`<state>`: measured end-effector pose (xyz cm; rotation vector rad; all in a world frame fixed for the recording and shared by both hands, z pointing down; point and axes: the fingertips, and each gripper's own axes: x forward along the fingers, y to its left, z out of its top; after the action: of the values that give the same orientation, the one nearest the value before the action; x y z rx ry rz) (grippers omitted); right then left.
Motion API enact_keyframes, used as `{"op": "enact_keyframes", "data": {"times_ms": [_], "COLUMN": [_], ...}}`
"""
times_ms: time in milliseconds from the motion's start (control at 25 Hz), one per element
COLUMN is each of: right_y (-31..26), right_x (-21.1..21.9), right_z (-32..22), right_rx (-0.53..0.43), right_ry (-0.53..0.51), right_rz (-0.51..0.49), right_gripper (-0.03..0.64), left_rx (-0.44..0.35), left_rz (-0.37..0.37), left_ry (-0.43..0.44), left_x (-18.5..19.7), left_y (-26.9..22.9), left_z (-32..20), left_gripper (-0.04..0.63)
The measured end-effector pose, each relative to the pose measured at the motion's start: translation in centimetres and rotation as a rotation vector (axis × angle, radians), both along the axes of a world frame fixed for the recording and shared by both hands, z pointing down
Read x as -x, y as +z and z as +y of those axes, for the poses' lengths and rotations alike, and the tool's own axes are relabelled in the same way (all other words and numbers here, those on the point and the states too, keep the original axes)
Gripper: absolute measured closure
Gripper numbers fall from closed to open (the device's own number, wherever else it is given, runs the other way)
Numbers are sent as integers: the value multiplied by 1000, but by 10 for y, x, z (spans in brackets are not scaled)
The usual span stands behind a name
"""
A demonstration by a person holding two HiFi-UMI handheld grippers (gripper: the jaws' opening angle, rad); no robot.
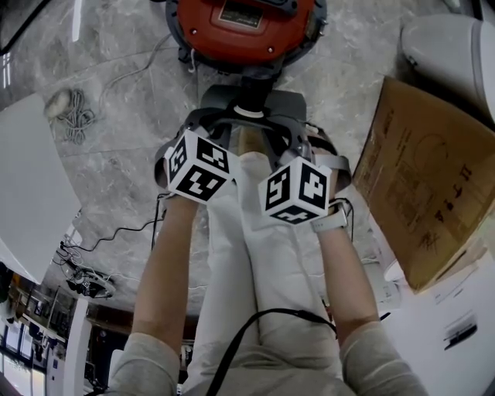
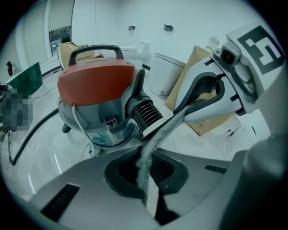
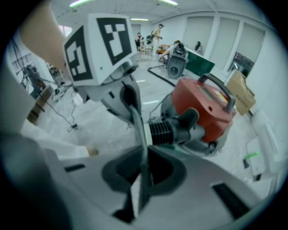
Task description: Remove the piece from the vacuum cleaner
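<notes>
Grey woven strip (image 2: 160, 141) spans crosswise between your left gripper (image 2: 146, 176) and right gripper (image 3: 143, 173), jaws clamped on it, vacuum cleaner (image 2: 96, 85) ahead.

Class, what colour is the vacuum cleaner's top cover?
Orange-red; the top cover shows best in the left gripper view.

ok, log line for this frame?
left gripper: jaws shut on grey strip | right gripper: jaws shut on same strip | vacuum cleaner: just ahead

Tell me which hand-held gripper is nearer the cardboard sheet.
Right. The right hand-held gripper sits left of the cardboard sheet; the left hand-held gripper is farther left again.
</notes>
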<state>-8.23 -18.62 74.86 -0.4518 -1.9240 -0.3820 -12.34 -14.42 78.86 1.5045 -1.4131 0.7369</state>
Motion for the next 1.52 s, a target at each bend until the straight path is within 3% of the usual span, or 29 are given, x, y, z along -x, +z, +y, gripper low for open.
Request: {"op": "enact_keyframes", "data": {"times_ms": [160, 320, 600, 1520], "right_y": [13, 28, 15, -74], "right_x": [-7, -24, -29, -17], "right_z": [-6, 3, 25, 28], "right_rx": [81, 120, 98, 40], "right_ry": [89, 94, 23, 95], "right_rz": [24, 61, 20, -102], "right_gripper": [580, 580, 580, 580], "left_rx": [24, 32, 20, -101], "left_rz": [-18, -74, -77, -189], "left_ry": [43, 116, 41, 98], "left_x": [-8, -28, -32, -11], "left_y": [-14, -24, -28, -103], "left_z": [5, 15, 39, 35], "left_gripper": [561, 561, 561, 561]}}
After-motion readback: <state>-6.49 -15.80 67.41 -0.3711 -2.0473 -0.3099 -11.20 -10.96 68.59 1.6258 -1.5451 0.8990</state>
